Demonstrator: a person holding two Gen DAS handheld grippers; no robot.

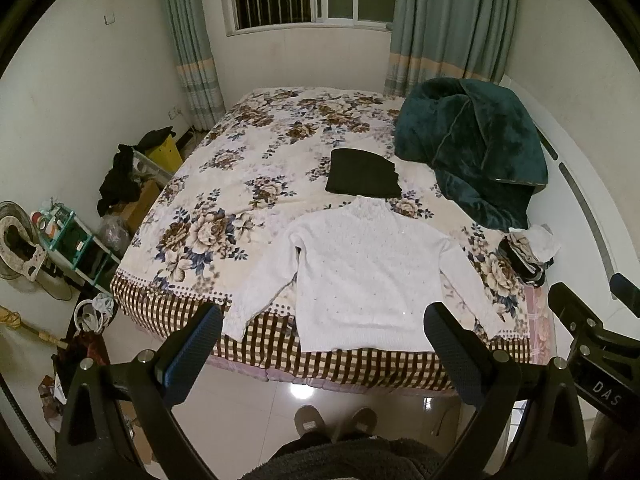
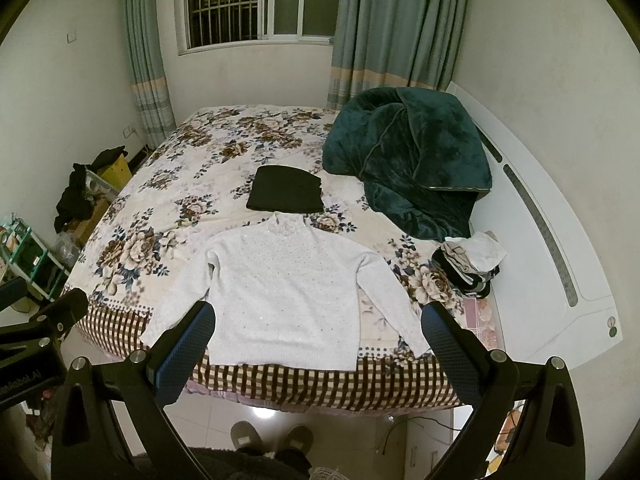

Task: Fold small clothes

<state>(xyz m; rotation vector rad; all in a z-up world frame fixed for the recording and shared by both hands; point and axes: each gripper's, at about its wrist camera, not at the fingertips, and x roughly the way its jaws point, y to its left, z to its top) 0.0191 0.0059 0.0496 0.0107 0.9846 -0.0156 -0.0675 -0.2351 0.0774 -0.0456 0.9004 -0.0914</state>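
Note:
A white knit sweater [image 1: 360, 276] lies spread flat on the near end of the floral bed [image 1: 248, 160], sleeves out to both sides, hem at the bed's edge. It also shows in the right wrist view [image 2: 288, 292]. A folded black garment [image 1: 362, 172] lies just beyond its collar, also seen from the right wrist [image 2: 286, 195]. My left gripper [image 1: 324, 320] is open and empty, held above the floor before the bed. My right gripper [image 2: 318, 320] is open and empty at the same height, and part of it shows at the left wrist view's right edge.
A dark green plush blanket [image 1: 472, 148] is heaped at the bed's far right. A small pile of clothes [image 1: 528, 252] sits at the right edge. A white headboard [image 2: 536, 232] runs along the right. Clutter and shelves [image 1: 76, 240] stand on the floor at left. Slippered feet [image 1: 336, 420] stand on tiles.

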